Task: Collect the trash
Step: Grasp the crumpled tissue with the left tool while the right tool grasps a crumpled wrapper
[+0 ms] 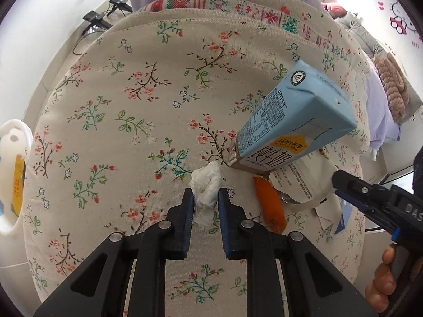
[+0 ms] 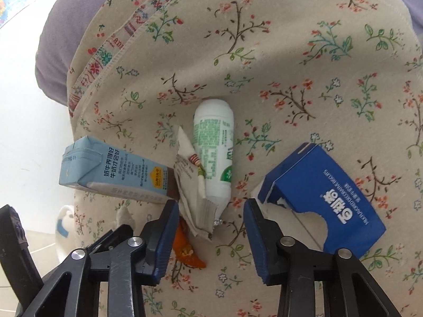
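1. The left claw (image 1: 205, 206) is pinching a crumpled white tissue (image 1: 205, 190) between its blue pads — the wad sits just above the floral-cloth worktop (image 1: 132, 105).
2. The right claw (image 2: 211, 227) is spread wide with nothing between its fingers, low over the same cloth.
3. Just ahead of it lies a heap of trash: a light blue milk carton (image 2: 116, 171) on its side, a crumpled paper wrapper (image 2: 193, 200) touching the carton's end, and a white bottle with green print (image 2: 215, 148) lying against the wrapper.
4. An orange peel (image 2: 187, 251) lies beside the right claw's left finger, partly under the wrapper.
5. A torn dark blue box (image 2: 322, 198) rests to the right of the heap, apart from the bottle.
6. In the left wrist view a white bin (image 1: 12, 174) shows at the far left edge, off the worktop — a yellow item inside it.
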The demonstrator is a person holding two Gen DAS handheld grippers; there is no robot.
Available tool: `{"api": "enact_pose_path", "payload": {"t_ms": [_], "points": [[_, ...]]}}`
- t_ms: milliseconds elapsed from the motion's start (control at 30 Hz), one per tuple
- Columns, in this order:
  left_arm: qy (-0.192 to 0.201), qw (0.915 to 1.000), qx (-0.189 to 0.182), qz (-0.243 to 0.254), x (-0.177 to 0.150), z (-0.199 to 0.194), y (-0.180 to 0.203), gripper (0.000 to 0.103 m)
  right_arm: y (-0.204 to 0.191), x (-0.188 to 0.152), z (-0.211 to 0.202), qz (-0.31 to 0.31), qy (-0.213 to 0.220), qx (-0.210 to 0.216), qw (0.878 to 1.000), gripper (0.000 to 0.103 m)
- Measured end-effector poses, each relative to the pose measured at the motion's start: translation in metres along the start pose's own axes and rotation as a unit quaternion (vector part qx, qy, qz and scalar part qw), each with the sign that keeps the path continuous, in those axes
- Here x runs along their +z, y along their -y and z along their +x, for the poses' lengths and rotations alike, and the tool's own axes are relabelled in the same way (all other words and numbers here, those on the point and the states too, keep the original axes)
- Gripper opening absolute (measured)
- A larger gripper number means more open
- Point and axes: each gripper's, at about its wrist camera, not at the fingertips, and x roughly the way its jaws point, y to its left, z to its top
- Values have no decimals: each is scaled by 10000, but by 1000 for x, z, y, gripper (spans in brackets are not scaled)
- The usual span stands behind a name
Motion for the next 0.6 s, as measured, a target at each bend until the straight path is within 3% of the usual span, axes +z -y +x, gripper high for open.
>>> {"api": "enact_pose_path", "payload": {"t_ms": [167, 300, 600], "points": [[64, 9999, -147, -48, 9, -11, -14, 19, -5, 0, 10, 48, -45, 15, 10000, 31], [103, 9996, -251, -75, 11, -24, -21, 19, -8, 0, 16, 61, -91, 74, 9999, 10], [165, 9976, -554, -386, 7, -63, -42, 19, -24, -6, -18, 124, 290, 290, 9991, 3]]}}
